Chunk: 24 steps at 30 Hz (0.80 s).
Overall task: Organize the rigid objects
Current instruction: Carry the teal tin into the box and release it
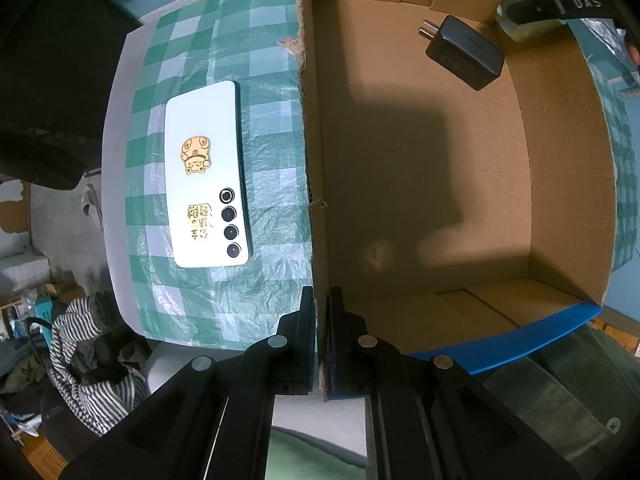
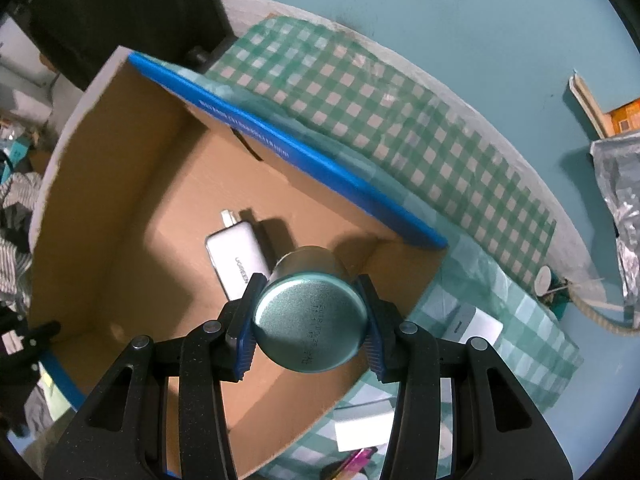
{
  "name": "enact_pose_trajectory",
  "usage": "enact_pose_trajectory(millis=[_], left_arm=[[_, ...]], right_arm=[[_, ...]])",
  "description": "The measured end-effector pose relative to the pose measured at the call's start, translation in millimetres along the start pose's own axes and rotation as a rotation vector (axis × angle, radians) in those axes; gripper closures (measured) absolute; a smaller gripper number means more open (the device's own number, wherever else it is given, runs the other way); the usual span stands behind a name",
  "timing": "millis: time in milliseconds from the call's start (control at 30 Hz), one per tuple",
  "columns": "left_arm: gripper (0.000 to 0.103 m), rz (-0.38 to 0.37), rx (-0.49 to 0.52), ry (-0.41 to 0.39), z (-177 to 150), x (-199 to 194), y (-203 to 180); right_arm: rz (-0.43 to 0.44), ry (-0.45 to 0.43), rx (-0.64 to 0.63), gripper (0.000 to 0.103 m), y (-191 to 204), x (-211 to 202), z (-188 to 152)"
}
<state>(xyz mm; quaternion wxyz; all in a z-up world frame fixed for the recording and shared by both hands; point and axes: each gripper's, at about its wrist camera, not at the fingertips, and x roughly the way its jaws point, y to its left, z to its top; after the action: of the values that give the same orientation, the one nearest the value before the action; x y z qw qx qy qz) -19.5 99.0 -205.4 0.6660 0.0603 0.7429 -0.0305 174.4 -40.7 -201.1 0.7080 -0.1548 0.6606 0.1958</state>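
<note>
Gripping left: left gripper (image 1: 322, 312) points straight down, jaws pinched together on the box (image 1: 560, 184) wall, 1 finger outside, 1 inside.
Gripping right: right gripper (image 2: 308, 316) points down over the box (image 2: 100, 208), blue ribbed pads (image 2: 245, 340) clamped on the sides of a can (image 2: 310, 322).
Can: round metal cylinder, teal sheen, flat end toward the camera with faint printed code; it hangs above the box floor, near the right corner.
Box: open brown cardboard, ragged torn edge on the wall that is pinched, blue outer faces with white print.
Phone (image 1: 208, 176): pale slab lying back up on the cloth left of the box, 2 gold stickers, 4 lenses in a row.
Charger (image 1: 464, 52): dark block with 2 prongs, flat on the box floor at the far corner; in the right view it (image 2: 238, 260) looks white and partly hidden behind the can.
Cloth (image 1: 264, 128): green-and-white check, glossy, wrinkled.
Around: white blocks (image 2: 478, 328) on the cloth right of the box; striped fabric (image 1: 88, 368) beyond the table edge.
</note>
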Motion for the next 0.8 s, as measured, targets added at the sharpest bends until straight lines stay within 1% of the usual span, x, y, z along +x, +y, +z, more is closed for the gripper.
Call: enact_pose_trajectory(millis=[400, 467, 533, 800], left_arm=[[0.097, 0.002, 0.000, 0.004, 1.8, 0.6, -1.0], [0.097, 0.001, -0.001, 0.006, 1.9, 0.8, -1.1], [0.097, 0.003, 0.000, 0.005, 1.9, 0.8, -1.1], [0.097, 0.007, 0.000, 0.005, 2.2, 1.9, -1.4]], right_arm=[[-0.008, -0.003, 0.001, 0.059, 1.5, 5.3, 6.3], [0.002, -0.002, 0.005, 0.057, 1.9, 5.6, 6.7], [-0.002, -0.006, 0.008, 0.052, 0.5, 4.1, 5.6], [0.016, -0.040, 0.019, 0.051, -1.0, -10.6, -1.8]])
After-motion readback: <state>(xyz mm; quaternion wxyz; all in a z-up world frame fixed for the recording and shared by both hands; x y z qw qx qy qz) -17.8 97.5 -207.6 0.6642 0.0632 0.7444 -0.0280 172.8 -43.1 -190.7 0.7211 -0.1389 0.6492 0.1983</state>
